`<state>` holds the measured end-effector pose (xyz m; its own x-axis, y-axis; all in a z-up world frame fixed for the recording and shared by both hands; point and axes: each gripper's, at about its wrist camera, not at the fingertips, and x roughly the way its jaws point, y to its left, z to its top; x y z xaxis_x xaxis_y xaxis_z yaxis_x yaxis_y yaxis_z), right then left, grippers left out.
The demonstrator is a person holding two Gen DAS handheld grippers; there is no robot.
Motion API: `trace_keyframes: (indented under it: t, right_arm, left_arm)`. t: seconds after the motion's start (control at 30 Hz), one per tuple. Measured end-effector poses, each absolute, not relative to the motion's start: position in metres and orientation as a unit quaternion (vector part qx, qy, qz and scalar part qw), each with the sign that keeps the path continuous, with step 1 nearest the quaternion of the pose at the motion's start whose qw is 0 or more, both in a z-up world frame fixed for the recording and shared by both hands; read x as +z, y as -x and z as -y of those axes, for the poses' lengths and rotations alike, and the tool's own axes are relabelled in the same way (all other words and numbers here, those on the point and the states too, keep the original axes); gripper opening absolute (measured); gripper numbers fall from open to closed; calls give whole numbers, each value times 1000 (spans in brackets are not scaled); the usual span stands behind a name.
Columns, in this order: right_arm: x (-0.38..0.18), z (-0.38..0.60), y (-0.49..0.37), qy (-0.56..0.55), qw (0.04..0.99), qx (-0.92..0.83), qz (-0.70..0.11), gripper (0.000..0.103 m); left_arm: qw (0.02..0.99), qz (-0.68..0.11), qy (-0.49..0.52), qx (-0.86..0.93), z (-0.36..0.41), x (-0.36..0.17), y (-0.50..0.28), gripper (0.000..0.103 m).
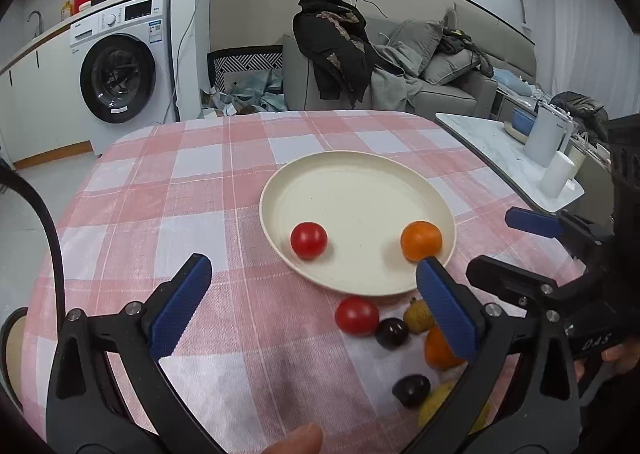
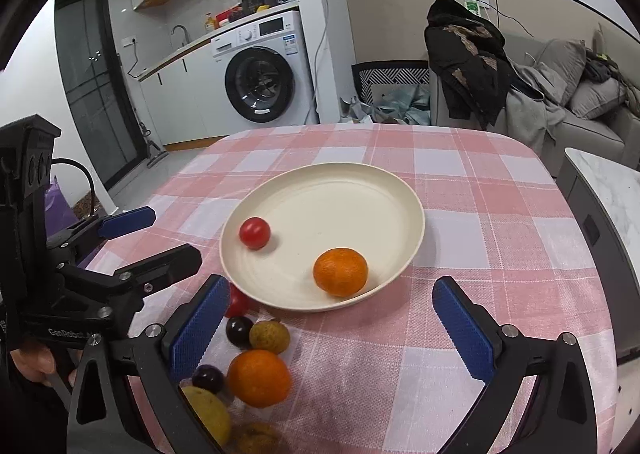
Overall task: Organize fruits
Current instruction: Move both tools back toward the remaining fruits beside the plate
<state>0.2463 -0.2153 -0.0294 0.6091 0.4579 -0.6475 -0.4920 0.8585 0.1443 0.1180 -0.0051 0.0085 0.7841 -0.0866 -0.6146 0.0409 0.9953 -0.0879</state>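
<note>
Fruits are lying in two groups: a tomato (image 2: 255,232) and an orange (image 2: 340,271) sitting on the plate (image 2: 360,190), the rest (image 2: 259,377) clustering on the bench (image 2: 500,254) just before it. Both sets of fingers (image 1: 182,304) (image 2: 464,334) are spreading wide, gripping nothing.

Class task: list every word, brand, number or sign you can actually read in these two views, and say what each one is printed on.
"GenRobot" followed by cut-off letters: on the left tool, right wrist view.
"DAS", roughly; the letters are faint: on the right tool, left wrist view.
Washing machine: the brand mark, display and sticker are too small to read.
Green wall sign: too blurred to read.
Nothing is printed on the plate or tablecloth.
</note>
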Motion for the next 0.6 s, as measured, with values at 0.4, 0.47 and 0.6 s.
trace_keyframes:
  t: [0.4,0.47,0.6]
  right_arm:
    - [-28,230,-221,41,887,281,-364,103]
    - [-30,233,-216,46,887,278,-366,103]
    - [-33,240,-206,45,887,273,-370,103]
  left_arm:
    - [942,-331,29,-44,10,10,-69,102]
    - [941,-333,29,-46,11,8,-64,102]
    - [941,-334,15,-44,19,5,-59,102]
